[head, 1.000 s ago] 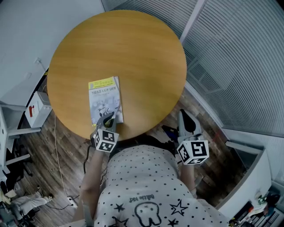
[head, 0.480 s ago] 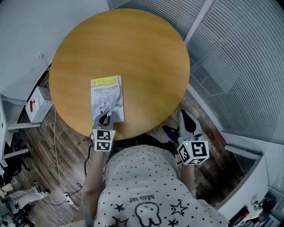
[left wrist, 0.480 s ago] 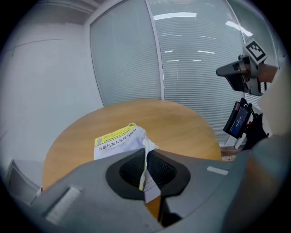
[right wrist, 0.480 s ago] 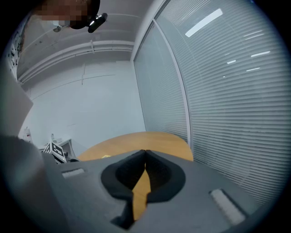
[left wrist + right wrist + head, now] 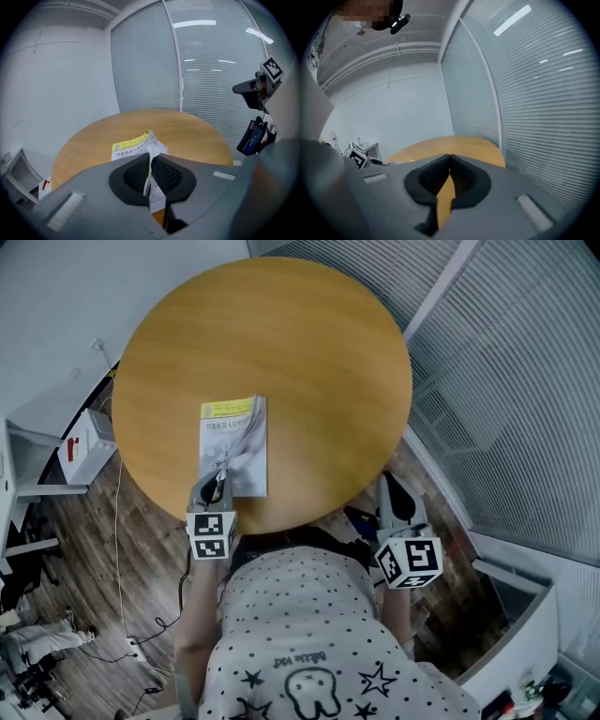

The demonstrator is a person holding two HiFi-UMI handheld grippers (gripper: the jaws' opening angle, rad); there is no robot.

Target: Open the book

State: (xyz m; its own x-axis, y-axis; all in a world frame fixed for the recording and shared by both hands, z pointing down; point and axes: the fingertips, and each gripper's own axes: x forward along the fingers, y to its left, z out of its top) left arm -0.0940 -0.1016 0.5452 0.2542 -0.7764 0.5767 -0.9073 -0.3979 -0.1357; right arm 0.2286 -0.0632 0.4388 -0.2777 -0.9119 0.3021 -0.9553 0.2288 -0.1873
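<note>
A thin book (image 5: 240, 424) with a yellow band at its top lies on the round wooden table (image 5: 309, 352), near the front left edge. My left gripper (image 5: 220, 479) is at the book's near edge, shut on its cover. In the left gripper view the cover (image 5: 151, 152) stands up as a thin white sheet pinched between the pads (image 5: 161, 174) of my left gripper (image 5: 149, 165), lifted off the book (image 5: 130, 145). My right gripper (image 5: 394, 495) hangs off the table's front right edge. Its jaws (image 5: 450, 158) are shut with nothing between them.
A white cabinet (image 5: 82, 448) stands on the wooden floor left of the table, with a cable (image 5: 120, 549) trailing beside it. A glass wall with blinds (image 5: 525, 381) runs along the right. The person's dotted shirt (image 5: 309, 643) fills the bottom of the head view.
My left gripper has risen and rolled, drawing the book's near cover edge up with it. The right gripper has stayed where it was.
</note>
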